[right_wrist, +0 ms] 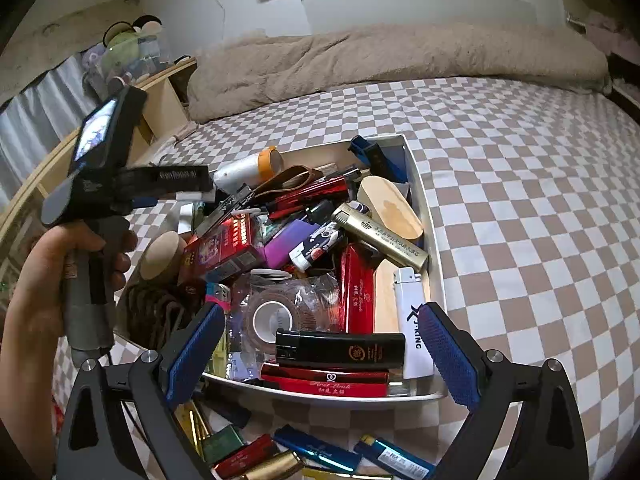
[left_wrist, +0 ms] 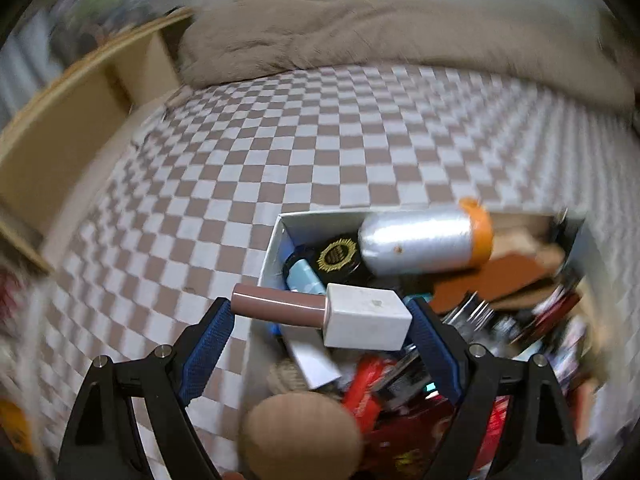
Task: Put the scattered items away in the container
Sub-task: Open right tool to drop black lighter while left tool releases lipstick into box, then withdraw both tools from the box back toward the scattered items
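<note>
A lip tube (left_wrist: 320,312) with a mauve body and a white square cap lies crosswise between the blue pads of my left gripper (left_wrist: 320,314), which is shut on its two ends. It hangs over the left rim of the white box (left_wrist: 276,248). The box (right_wrist: 424,184) is heaped with lighters, red packs, a tape roll and a silver thread spool (left_wrist: 420,244). My right gripper (right_wrist: 322,312) stands open over the near end of the box. A black lighter (right_wrist: 340,350) lies on the pile between its pads, touching neither.
Several loose lighters (right_wrist: 316,450) lie on the checkered sheet (right_wrist: 520,220) in front of the box. A hand (right_wrist: 40,272) holds the left tool beside the box's left side. A beige blanket (right_wrist: 360,56) is bunched at the back, a wooden shelf (left_wrist: 80,112) on the left.
</note>
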Demonstrator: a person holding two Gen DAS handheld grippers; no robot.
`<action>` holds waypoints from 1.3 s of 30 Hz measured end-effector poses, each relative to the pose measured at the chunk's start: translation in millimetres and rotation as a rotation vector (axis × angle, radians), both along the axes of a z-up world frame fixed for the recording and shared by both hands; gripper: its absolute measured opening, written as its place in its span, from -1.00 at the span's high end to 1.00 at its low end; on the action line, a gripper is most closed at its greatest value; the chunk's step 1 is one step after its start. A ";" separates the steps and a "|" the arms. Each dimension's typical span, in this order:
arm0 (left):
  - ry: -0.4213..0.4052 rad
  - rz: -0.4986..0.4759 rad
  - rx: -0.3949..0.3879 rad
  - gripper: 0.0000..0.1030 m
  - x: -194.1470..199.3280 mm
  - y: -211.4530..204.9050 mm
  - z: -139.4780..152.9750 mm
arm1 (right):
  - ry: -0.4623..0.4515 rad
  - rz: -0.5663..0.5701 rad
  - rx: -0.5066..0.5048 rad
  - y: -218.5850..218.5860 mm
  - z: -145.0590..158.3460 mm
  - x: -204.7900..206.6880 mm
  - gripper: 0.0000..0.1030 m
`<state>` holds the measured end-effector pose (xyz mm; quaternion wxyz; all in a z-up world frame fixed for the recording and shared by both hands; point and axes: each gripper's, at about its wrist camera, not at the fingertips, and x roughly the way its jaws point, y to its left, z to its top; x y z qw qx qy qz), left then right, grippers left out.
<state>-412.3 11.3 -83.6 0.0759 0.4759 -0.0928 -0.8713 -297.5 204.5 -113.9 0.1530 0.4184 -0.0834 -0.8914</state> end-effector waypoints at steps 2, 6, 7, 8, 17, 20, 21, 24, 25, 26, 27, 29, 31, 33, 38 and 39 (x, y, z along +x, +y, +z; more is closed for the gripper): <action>-0.029 -0.046 -0.060 -0.71 -0.3 4.6 -3.7 | -0.004 -0.002 -0.006 0.7 -0.8 -1.4 -0.89; -0.071 -0.147 -0.125 -0.71 -3.8 14.8 -5.6 | -0.009 -0.003 -0.015 0.8 -1.7 -2.9 -0.89; -0.072 -0.176 -0.149 -0.71 -4.3 18.6 -5.5 | -0.010 -0.003 -0.015 0.8 -1.7 -2.8 -0.89; -0.073 -0.206 -0.181 -0.71 -4.6 23.0 -5.8 | -0.010 -0.002 -0.015 0.8 -1.8 -2.9 -0.89; -0.085 -0.254 -0.141 -0.79 -17.6 16.4 13.0 | -0.017 -0.002 -0.036 4.0 -2.5 -4.8 -0.89; -0.082 -0.220 -0.096 -0.84 -18.7 7.0 19.9 | -0.018 -0.002 -0.039 5.4 -2.1 -4.9 -0.89; -0.081 -0.210 -0.089 -0.84 -18.8 5.0 20.4 | -0.019 -0.001 -0.041 5.6 -1.9 -4.8 -0.89; -0.084 -0.187 -0.066 -0.84 -16.1 -0.3 21.8 | -0.020 0.003 -0.043 5.1 -1.6 -5.0 -0.89; -0.085 -0.185 -0.056 -0.84 -14.5 -1.2 22.0 | -0.019 0.004 -0.042 4.8 -1.5 -4.8 -0.89; -0.083 -0.184 -0.048 -0.84 -11.9 -1.9 21.9 | -0.019 0.004 -0.042 4.7 -1.4 -4.7 -0.89; -0.077 -0.183 -0.042 -0.84 -8.5 -2.5 22.1 | -0.019 0.006 -0.042 4.5 -1.3 -4.4 -0.89; -0.058 -0.176 -0.038 -0.84 -0.4 -2.7 23.1 | -0.018 0.009 -0.040 4.0 -0.8 -3.6 -0.89; -0.027 -0.175 -0.021 -0.84 11.8 -2.2 26.2 | -0.015 0.009 -0.034 3.5 -0.2 -2.8 -0.89; -0.012 -0.179 0.006 -0.84 23.8 -1.6 29.2 | -0.012 0.009 -0.032 3.7 0.8 -2.1 -0.89; 0.030 -0.184 0.045 -0.84 50.8 -0.6 39.1 | 0.001 0.003 -0.023 4.5 4.5 0.4 -0.89; 0.039 -0.186 0.061 -0.84 56.8 -0.8 41.8 | 0.004 0.003 -0.020 4.3 5.4 1.2 -0.89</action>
